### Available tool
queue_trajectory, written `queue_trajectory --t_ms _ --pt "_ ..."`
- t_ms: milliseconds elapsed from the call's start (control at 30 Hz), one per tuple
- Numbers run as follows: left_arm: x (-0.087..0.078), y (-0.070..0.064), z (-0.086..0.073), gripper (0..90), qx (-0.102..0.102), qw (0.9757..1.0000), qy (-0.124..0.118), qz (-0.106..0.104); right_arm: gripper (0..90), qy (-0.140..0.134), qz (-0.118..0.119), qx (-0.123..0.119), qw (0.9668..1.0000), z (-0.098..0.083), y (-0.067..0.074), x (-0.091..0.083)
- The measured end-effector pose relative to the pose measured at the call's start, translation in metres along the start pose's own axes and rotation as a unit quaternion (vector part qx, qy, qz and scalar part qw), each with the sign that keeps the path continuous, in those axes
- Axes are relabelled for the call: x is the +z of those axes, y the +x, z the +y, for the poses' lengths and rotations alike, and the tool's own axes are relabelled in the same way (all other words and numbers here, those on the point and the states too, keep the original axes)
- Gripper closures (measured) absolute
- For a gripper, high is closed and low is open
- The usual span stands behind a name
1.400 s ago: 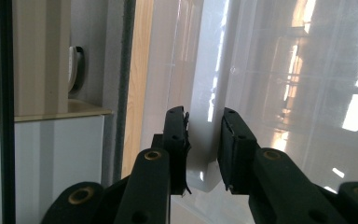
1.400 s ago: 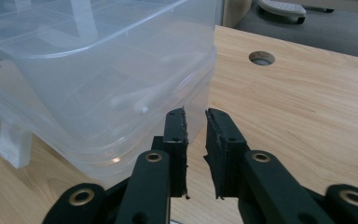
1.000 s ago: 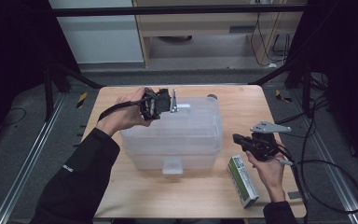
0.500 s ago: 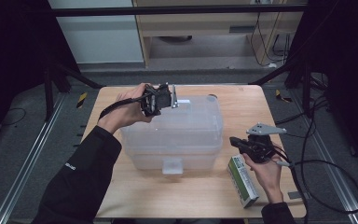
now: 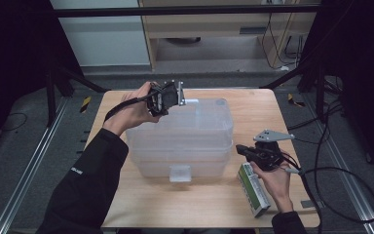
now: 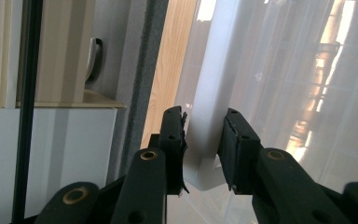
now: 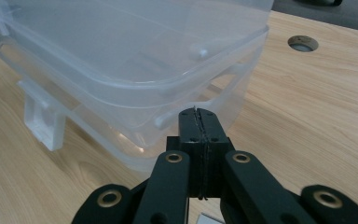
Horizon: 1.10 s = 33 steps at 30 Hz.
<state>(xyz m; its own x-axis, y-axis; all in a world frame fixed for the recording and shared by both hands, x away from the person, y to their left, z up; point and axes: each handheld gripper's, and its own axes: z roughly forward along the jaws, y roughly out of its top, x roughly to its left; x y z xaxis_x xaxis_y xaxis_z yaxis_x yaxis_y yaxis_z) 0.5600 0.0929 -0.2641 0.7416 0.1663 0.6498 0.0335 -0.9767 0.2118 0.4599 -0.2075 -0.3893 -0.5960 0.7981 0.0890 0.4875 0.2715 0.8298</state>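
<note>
Right now your right gripper (image 5: 242,149) sits nearest you, jaws pressed fully together with nothing between them, tips just beside the right end of the clear plastic bin (image 5: 185,141), where 2 translucent shells stack (image 7: 135,79). A green-and-white carton (image 5: 254,189) lies on the table (image 5: 253,105) under that hand. Farther off, your left gripper (image 5: 177,95) straddles the white latch tab (image 6: 209,126) at the bin's far rim. Its jaws have just been opening a little; the tab sits between the pads, and a thin gap shows on 1 side, so the hold looks loose at best. If you pull up now, the tab may slip free. With the right gripper only beside the bin, not bracing it, a hard tug could slide or tip the whole bin toward the carton.
</note>
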Motion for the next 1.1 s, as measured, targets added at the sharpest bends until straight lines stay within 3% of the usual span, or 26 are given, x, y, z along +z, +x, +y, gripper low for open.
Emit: queue_trajectory --t_ms 267,433,867,1100 --pt "0.003 0.004 0.000 70.6 -0.016 0.9998 -0.010 0.004 90.0 -0.001 0.012 0.000 0.9999 0.001 0.004 0.005" --pt "0.004 0.008 0.000 70.2 -0.019 0.9998 -0.009 0.006 90.0 -0.016 0.027 0.007 0.9995 0.002 0.005 0.006" --pt "0.004 0.009 -0.001 67.4 -0.029 0.9994 -0.015 0.008 90.0 -0.029 0.020 -0.005 0.9994 0.006 0.009 0.008" --pt "-0.012 0.007 -0.007 61.4 -0.035 0.9989 -0.031 0.010 90.0 -0.028 0.018 -0.006 0.9994 0.006 0.009 0.009"
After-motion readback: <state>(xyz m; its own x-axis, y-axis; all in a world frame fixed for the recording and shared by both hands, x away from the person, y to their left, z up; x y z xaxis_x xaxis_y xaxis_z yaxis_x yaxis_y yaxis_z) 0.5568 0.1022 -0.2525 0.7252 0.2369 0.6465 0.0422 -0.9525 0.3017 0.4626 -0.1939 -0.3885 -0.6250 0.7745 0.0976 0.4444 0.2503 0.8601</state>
